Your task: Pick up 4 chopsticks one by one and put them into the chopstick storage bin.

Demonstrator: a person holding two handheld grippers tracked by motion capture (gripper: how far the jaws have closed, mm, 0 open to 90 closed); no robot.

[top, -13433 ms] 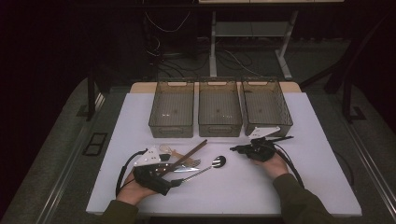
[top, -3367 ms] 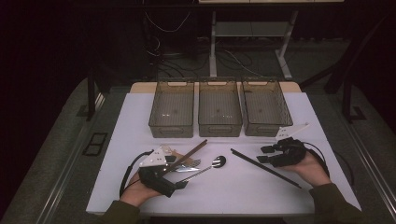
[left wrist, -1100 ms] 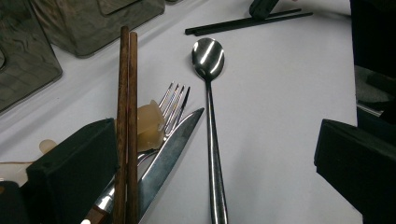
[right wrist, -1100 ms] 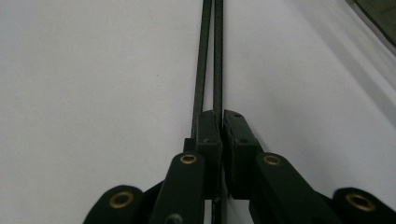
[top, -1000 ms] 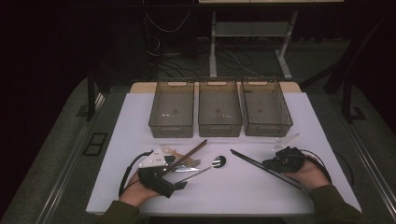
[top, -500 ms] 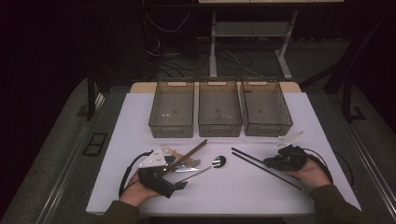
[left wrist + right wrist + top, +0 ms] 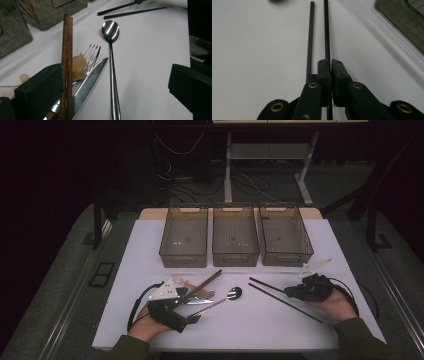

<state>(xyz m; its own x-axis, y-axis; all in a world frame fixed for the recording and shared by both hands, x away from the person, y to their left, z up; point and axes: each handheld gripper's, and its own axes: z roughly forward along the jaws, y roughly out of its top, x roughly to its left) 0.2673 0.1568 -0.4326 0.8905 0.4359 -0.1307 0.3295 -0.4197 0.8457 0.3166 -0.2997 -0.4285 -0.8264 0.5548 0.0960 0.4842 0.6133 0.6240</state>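
Left gripper [image 7: 192, 319] rests by the cutlery pile, jaws wide apart around brown chopsticks [image 7: 67, 62], fork [image 7: 92, 53], knife [image 7: 87, 83] and spoon [image 7: 111, 57] — gripping none. Further right, the right gripper [image 7: 330, 65] is clamped on one black chopstick [image 7: 326, 30] — its twin [image 7: 310, 42] lies just beside, on the white table [image 7: 260, 320].

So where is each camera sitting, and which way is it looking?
High view: sits above the person's side, looking forward and down on the white table with three smoky plastic bins; both forearms and hands show.
Left gripper view: rides the left hand-held gripper, looking between its wide black jaws at brown wooden chopsticks and a shiny steel spoon.
Right gripper view: rides the right hand-held gripper, whose jaws pinch one of two thin black chopsticks.
Shared: the black chopsticks appear in all three views.
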